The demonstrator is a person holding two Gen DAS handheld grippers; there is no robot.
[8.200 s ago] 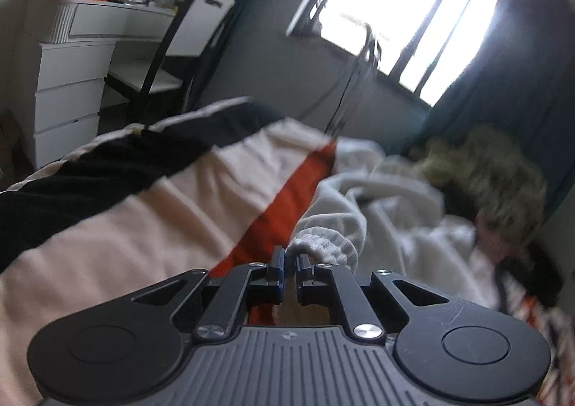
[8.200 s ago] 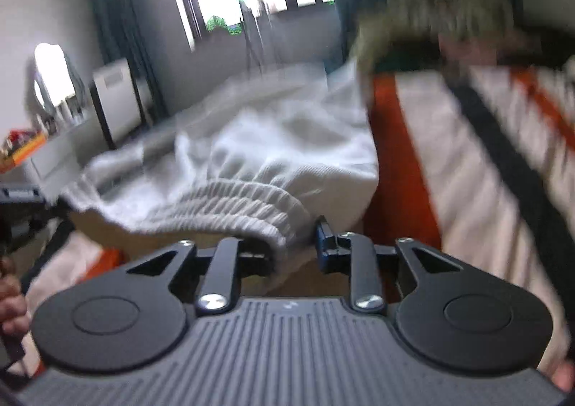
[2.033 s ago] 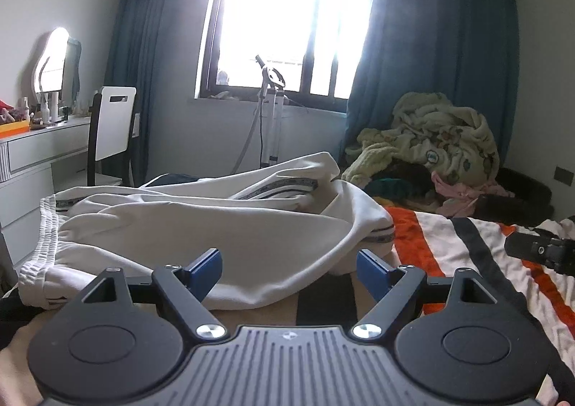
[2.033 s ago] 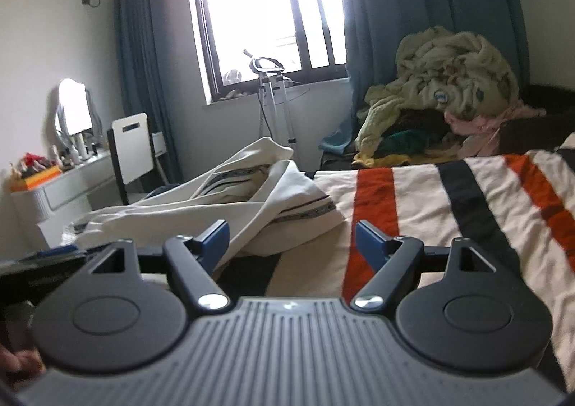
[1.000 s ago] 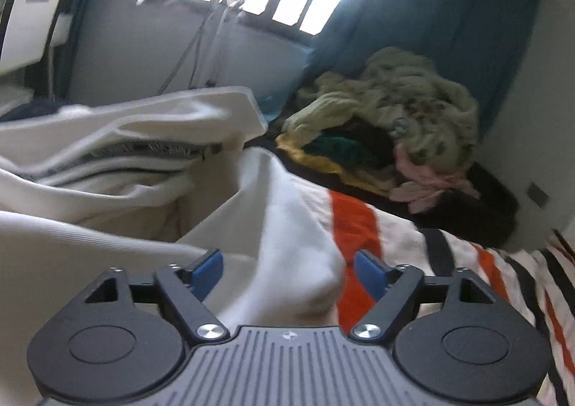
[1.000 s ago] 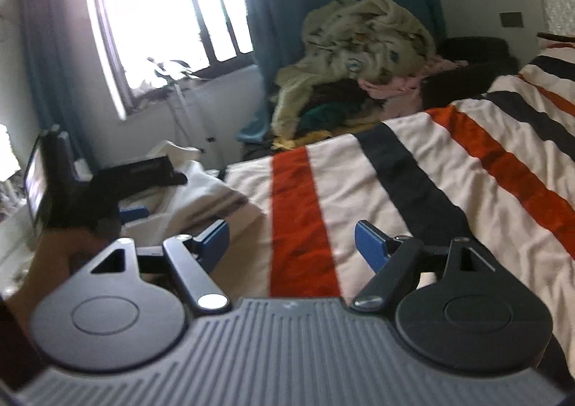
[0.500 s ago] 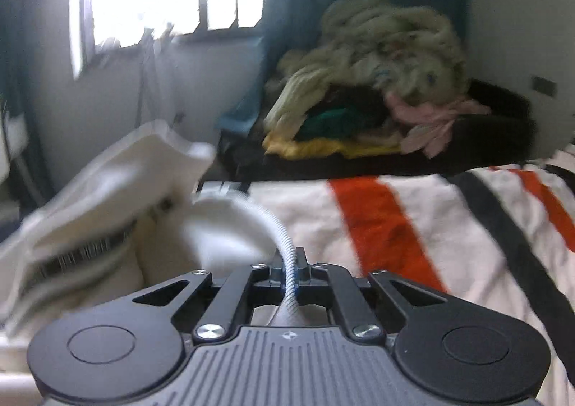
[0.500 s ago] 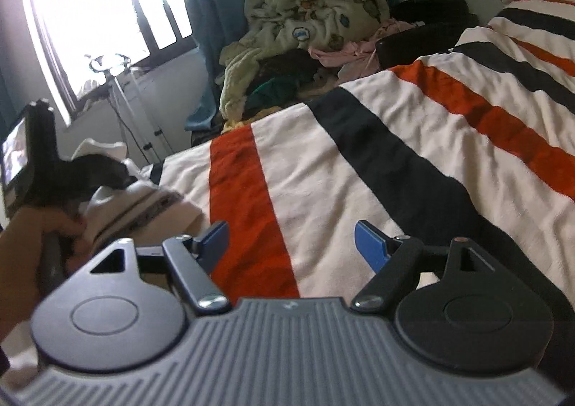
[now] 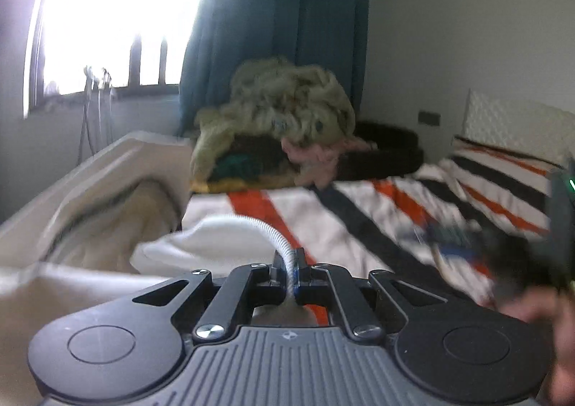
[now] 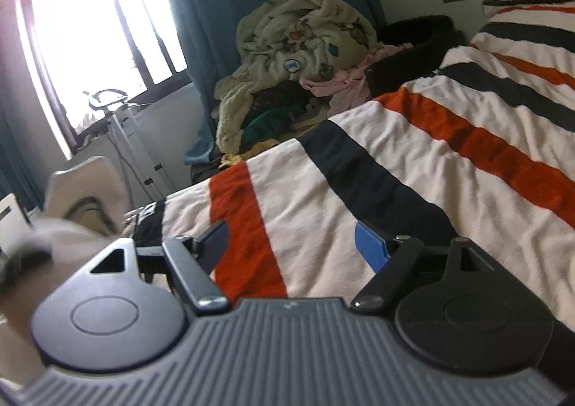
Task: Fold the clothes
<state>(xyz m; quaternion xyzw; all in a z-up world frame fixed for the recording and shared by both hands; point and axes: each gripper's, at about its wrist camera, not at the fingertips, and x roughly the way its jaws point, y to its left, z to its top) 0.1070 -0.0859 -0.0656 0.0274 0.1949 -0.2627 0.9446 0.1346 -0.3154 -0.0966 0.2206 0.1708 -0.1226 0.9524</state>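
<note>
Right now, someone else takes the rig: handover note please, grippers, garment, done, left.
Left gripper: shut on the ribbed edge of the white garment, a fold of it lifted over the striped blanket.
Right gripper: open, nothing between the jaws, over the blanket's orange stripe.
Garment: mostly bunched at the bed's left side, cream and white layers, blurred in both views.
Clothes pile by the curtain: untouched.
Done: one edge gripped.
Left: probably grab a second edge with the right gripper, spread the garment flat, then fold; it is not laid out yet.
</note>
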